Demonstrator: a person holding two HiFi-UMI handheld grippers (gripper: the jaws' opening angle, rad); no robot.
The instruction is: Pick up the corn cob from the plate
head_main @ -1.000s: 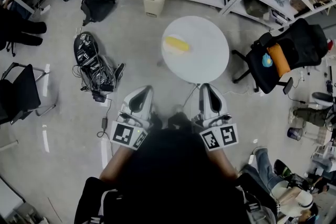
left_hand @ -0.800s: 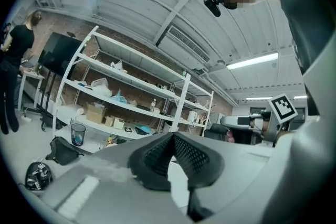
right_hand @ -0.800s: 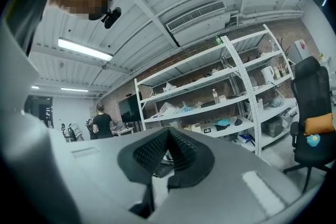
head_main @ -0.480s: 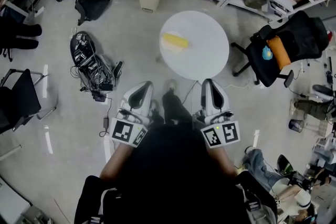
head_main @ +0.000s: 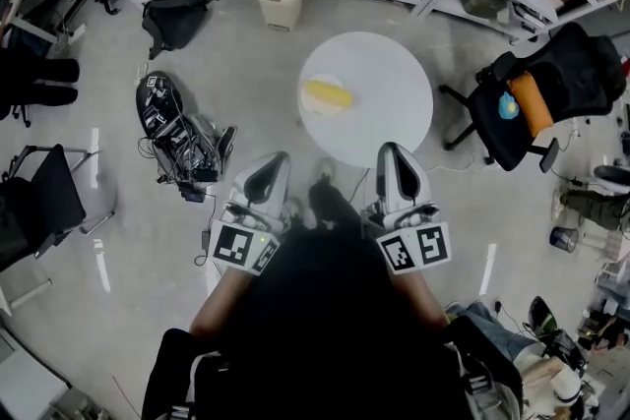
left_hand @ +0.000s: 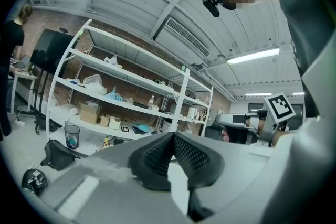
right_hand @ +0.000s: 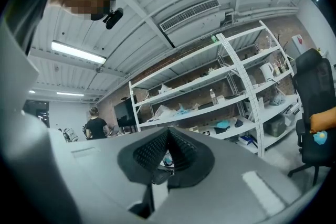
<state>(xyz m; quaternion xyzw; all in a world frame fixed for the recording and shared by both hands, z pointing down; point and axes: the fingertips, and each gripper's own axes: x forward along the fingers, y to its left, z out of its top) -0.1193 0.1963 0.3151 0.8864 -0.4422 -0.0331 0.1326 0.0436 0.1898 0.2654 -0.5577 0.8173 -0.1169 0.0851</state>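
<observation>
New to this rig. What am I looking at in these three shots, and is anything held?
There is no robot arm here. A person carries a handheld two-finger gripper in each hand. The top-down picture comes from a camera on the person's head. It shows the left gripper and the right gripper held out in front, near a round white table. On the table, a plate carries a yellow corn cob. The other two pictures come from cameras riding on each gripper, looking along its fingers toward shelving. Both pairs of fingers are closed with nothing between them, so nothing is held.
</observation>
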